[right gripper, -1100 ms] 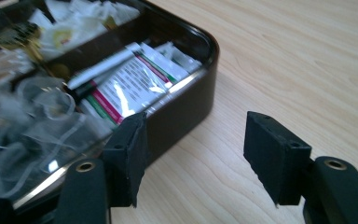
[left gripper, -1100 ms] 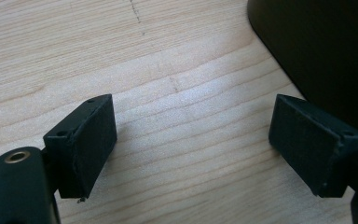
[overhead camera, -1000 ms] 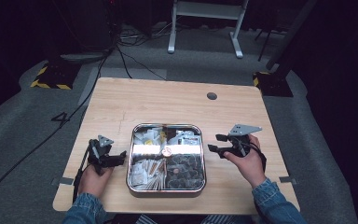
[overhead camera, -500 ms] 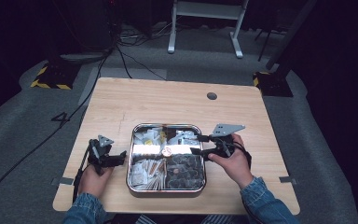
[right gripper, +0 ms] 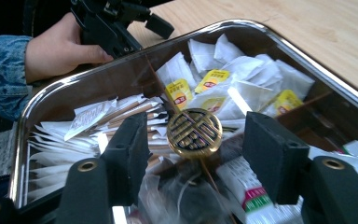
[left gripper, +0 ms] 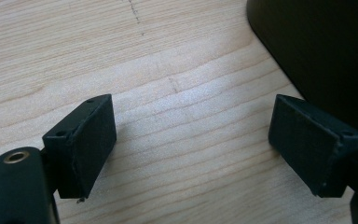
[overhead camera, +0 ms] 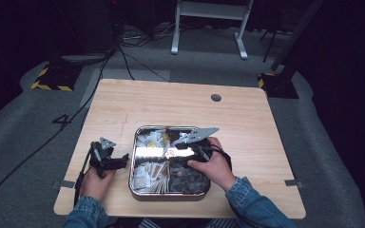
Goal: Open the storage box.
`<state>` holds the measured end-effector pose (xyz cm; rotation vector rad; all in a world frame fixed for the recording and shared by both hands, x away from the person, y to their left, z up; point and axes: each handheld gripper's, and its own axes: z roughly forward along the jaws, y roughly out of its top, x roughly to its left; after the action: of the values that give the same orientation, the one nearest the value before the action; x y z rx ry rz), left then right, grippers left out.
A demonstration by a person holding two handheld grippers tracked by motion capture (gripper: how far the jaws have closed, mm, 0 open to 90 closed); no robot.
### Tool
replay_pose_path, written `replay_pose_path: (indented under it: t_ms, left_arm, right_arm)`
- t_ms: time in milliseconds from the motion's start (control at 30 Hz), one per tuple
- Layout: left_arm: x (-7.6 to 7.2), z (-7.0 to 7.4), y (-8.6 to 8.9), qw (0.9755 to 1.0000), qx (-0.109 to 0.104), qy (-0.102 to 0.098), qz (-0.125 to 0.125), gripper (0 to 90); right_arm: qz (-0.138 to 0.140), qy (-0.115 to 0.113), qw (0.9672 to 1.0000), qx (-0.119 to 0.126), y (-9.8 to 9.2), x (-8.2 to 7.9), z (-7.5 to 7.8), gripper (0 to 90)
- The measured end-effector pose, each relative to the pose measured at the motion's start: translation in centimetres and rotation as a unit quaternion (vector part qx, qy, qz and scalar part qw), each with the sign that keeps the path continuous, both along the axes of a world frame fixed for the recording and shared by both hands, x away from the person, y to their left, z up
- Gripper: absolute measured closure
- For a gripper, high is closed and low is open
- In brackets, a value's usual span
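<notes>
Since the earlier frame the right claw (right gripper: 196, 154) has travelled from the tabletop (overhead camera: 247, 109) to above the tray (overhead camera: 132, 167), jaws closing slightly. The brass knob (right gripper: 194, 132) at the tray's centre stands between them, ungripped. The left claw (left gripper: 191, 144) rests released beside the tray.

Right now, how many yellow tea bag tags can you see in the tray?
3: two side by side behind the round brass knob, one further right. More may hide under the white sachets in the tray.
</notes>
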<state>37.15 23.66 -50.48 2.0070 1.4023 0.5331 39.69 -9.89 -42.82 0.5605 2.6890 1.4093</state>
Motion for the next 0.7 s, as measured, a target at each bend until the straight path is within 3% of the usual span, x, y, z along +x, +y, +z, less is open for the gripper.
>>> replay_pose_path:
  t_ms: [167, 500, 700]
  left_arm:
    - [0.0, 0.0, 0.0, 1.0, -0.002, 0.0, -0.001, 15.2]
    - [0.0, 0.0, 0.0, 1.0, -0.001, 0.0, -0.002, 15.2]
    - [0.0, 0.0, 0.0, 1.0, 0.001, 0.0, -0.003, 15.3]
  right_arm:
    - [0.0, 0.008, 0.9999, -0.011, 1.2, 0.3, -0.6, 45.3]
    - [0.006, -0.002, 0.9986, -0.052, 2.2, 0.4, -1.3, 58.2]
    - [0.001, -0.001, 0.9987, -0.051, 2.2, 0.3, -1.3, 58.6]
